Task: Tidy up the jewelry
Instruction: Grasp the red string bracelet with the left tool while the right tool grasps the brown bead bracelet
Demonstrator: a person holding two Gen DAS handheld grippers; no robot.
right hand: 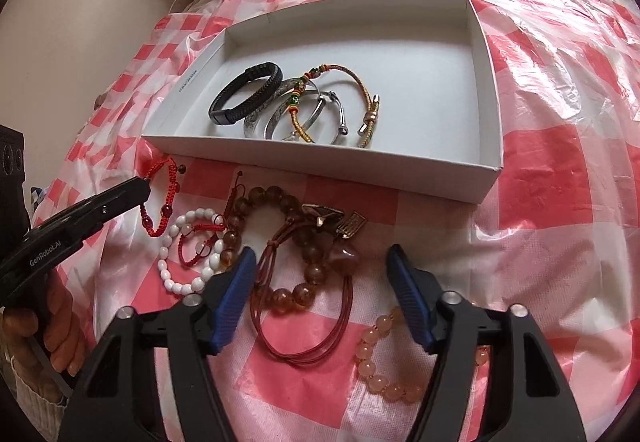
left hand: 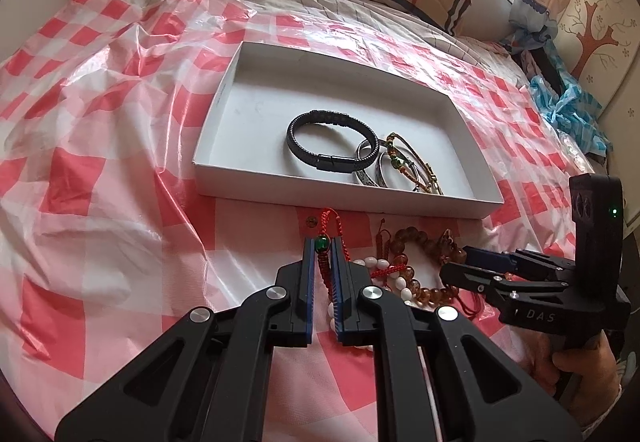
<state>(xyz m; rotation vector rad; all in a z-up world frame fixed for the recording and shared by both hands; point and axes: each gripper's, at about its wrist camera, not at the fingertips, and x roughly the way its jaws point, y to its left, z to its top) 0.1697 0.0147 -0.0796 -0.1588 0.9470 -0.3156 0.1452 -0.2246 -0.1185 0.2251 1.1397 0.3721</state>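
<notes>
My left tool [left hand: 321, 242] is pinched narrow on the red bracelet [left hand: 326, 216], the green bead sitting right between the pads, just short of the box's [left hand: 360, 204] near wall; the rest of the loose jewelry lies on the bed's plastic sheet [left hand: 100, 122], near side of the box. A round bead in a narrow pinch worries me: it may squirt out as I lift, dropping the bracelet. Its cord trails back toward the white beads [right hand: 172, 274], and I cannot tell if they are tangled; if so, the lift drags those along. The dangling loop may also catch the box wall if I cross too low, and the light box on a soft bed could shift or tip onto the bracelets already inside. My right tool [right hand: 320, 254] stands wide, straddling the brown beads [right hand: 280, 202] and their dark red cords [right hand: 320, 342] without pressing on them. Closing here, I judge, could catch only a cord or the pendant, or pinch the slick sheet and pull everything. The pink beads [right hand: 372, 366] lie close under the right finger and may be nudged. The two tools are near each other, so a careless swing could knock them together.
</notes>
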